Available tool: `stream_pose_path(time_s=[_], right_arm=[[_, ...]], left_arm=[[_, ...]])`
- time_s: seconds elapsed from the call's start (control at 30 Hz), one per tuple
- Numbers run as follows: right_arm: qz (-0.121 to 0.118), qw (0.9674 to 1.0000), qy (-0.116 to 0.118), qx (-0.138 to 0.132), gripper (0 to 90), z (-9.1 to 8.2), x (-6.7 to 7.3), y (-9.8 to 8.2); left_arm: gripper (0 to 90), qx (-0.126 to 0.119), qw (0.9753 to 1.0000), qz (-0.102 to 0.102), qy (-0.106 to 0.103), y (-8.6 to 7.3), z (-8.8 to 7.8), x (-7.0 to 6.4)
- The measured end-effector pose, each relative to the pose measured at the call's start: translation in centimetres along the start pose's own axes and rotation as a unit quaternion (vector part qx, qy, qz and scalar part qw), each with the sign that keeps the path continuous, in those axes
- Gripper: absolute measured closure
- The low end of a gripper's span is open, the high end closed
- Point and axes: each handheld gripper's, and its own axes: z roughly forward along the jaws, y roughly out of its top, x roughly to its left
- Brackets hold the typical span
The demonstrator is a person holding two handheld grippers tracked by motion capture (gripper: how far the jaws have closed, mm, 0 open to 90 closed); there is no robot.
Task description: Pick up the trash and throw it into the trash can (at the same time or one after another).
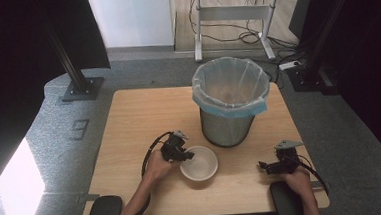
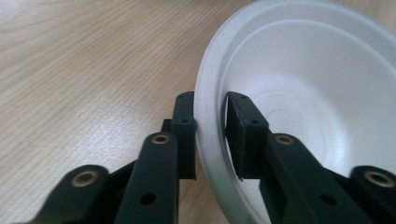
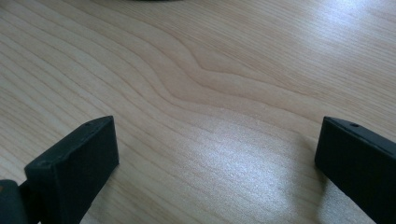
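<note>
Left gripper (image 1: pixel 186 156): jaws straddle near-left rim of white bowl (image 1: pixel 199 163), one pad outside wall, one inside; left gripper view shows pads (image 2: pixel 245 122) pressed on rim, grip taken. Bowl upright on table (image 1: pixel 139 115), just in front of lined bin (image 1: pixel 230 100), between both hands, touching left gripper, well apart from right. Right gripper (image 1: pixel 263 166): jaws spread wide over bare wood, nothing between. Judged next move: lift bowl up and away toward bin, directly behind bowl.
</note>
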Motion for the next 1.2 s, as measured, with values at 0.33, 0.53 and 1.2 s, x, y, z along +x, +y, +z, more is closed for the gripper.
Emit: stream_pose_path(time_s=[0.33,0.53,1.2], right_arm=[[-0.001,1.0000,0.000,0.000,0.0,0.0,0.0,0.0],[-0.001,1.0000,0.000,0.000,0.0,0.0,0.0,0.0],[-0.001,1.0000,0.000,0.001,0.0,0.0,0.0,0.0]], left_arm=[[83.1,-0.018,0.9998,-0.008,-0.002,1.1,-3.0,0.2],[83.1,-0.022,0.9997,-0.004,0.009,1.8,-4.7,0.3],[83.1,-0.019,0.9987,0.037,0.028,6.3,-10.1,-1.5]])
